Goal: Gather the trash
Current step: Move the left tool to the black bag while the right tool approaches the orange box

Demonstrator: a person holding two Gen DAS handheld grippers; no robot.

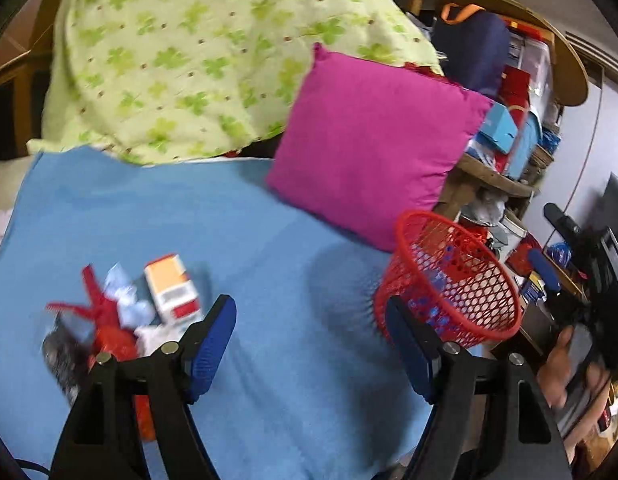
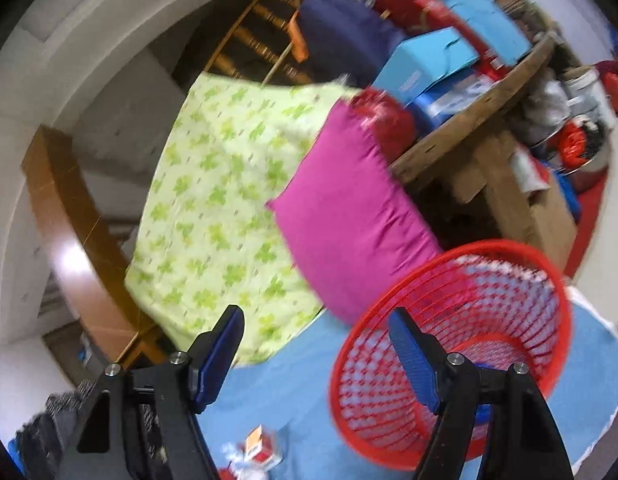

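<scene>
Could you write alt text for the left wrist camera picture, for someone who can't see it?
An open, empty gripper hovers over a blue sheet, with a small pile of trash at its left and a red mesh basket at its right. Behind lie a pink cushion and a green-patterned blanket.

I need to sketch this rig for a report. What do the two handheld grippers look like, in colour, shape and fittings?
Both match: the left gripper and right gripper each have two black angular arms with triangular cut-outs, silver round pivot bolts, and blue ribbed pads on the fingertips. No cables or markings are clearly visible.
</scene>
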